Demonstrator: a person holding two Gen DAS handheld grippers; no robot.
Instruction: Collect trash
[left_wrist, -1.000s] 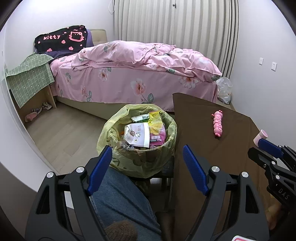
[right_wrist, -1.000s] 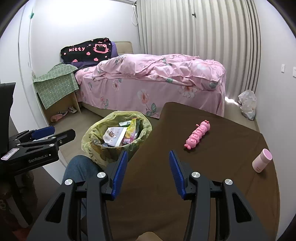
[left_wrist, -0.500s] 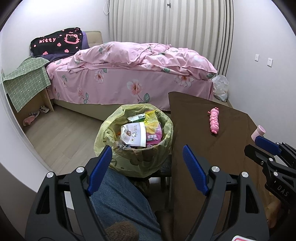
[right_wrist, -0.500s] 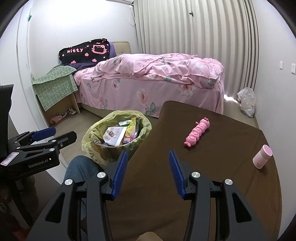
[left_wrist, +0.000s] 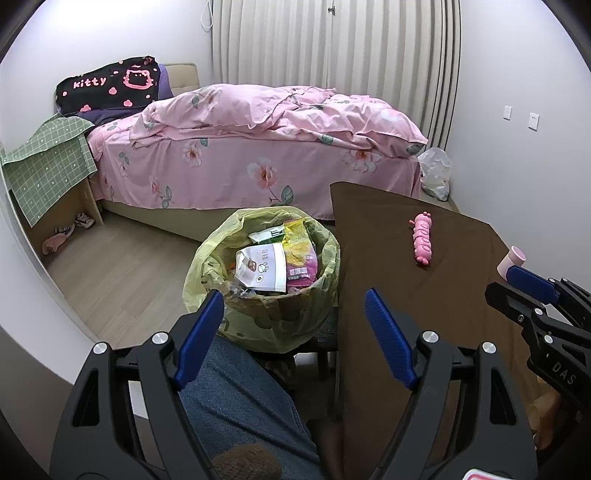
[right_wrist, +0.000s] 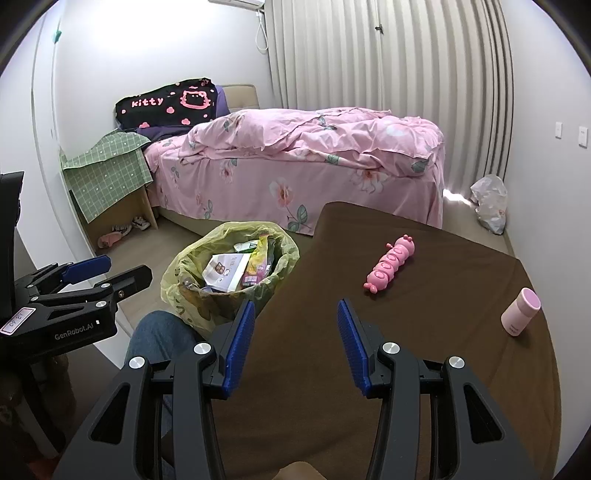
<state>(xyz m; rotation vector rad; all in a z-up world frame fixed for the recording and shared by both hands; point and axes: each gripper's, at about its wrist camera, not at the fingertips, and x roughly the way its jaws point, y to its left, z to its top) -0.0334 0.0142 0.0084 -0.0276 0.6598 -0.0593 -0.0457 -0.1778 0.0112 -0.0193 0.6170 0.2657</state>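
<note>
A bin lined with a yellow-green bag (left_wrist: 266, 317) (right_wrist: 184, 273) stands left of the brown table and holds several snack wrappers (left_wrist: 275, 258) (right_wrist: 231, 271). My left gripper (left_wrist: 291, 325) hangs open in front of the bin, above a person's jeans-clad knee, with nothing between its blue pads. Over the table's near part my right gripper (right_wrist: 295, 341) is open and empty too. Each gripper shows at the side of the other's view. On the table lie a pink caterpillar toy (left_wrist: 423, 242) (right_wrist: 389, 264) and a pink cup (right_wrist: 521, 312) (left_wrist: 511, 260).
The brown table (right_wrist: 369, 369) (left_wrist: 424, 295) fills the right foreground. A bed with a pink floral cover (left_wrist: 258, 147) runs behind it, a green-checked cloth over a side table (left_wrist: 44, 162) at the left. A white plastic bag (right_wrist: 489, 201) lies on the floor by the curtain.
The left wrist view has tilted slightly, so the room sits a little differently in it. Both grippers keep their place and their opening.
</note>
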